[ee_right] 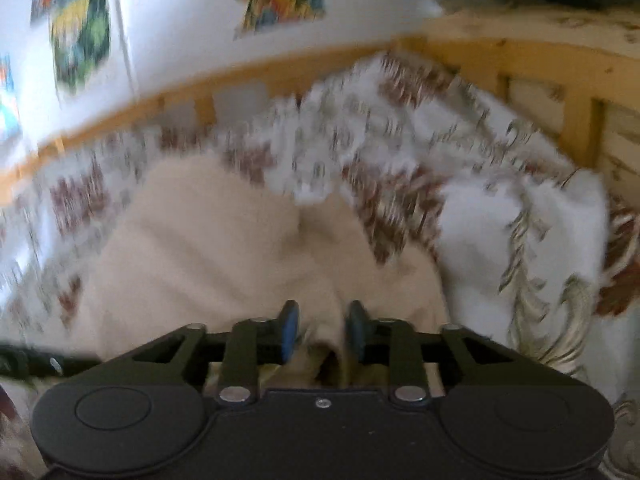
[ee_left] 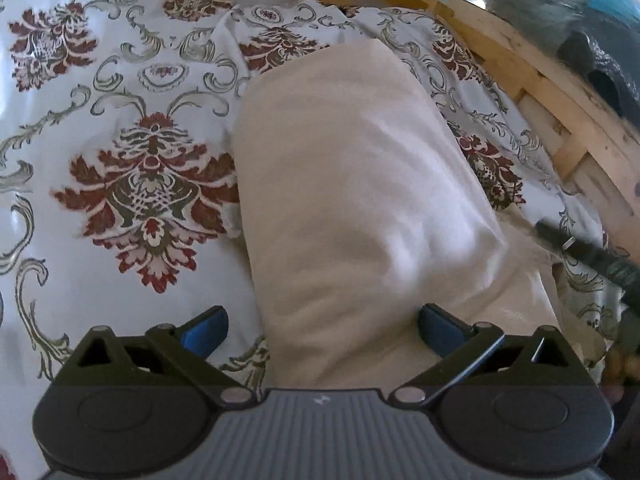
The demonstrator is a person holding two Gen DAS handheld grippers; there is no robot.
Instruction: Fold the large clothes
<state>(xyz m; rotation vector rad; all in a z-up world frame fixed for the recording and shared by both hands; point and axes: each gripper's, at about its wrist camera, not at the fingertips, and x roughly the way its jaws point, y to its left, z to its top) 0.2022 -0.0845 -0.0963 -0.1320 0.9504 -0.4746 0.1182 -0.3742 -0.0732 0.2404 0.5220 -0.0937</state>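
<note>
A cream garment (ee_left: 352,184) lies on a floral bedspread (ee_left: 132,152), stretched away from me as a long folded strip. My left gripper (ee_left: 322,330) is open, its blue fingers either side of the garment's near end, with cloth between them. In the blurred right wrist view the same cream garment (ee_right: 224,252) lies bunched ahead. My right gripper (ee_right: 323,330) is nearly closed, with a fold of the cream cloth pinched between its blue pads. The right gripper's dark body (ee_left: 592,256) shows at the right edge of the left wrist view.
A wooden bed rail (ee_left: 532,80) runs along the far and right sides, with dark and teal bundled items (ee_left: 580,8) above it. In the right wrist view the rail (ee_right: 520,60) backs onto a white wall with colourful posters (ee_right: 80,28). The bedspread is rumpled at the right (ee_right: 520,232).
</note>
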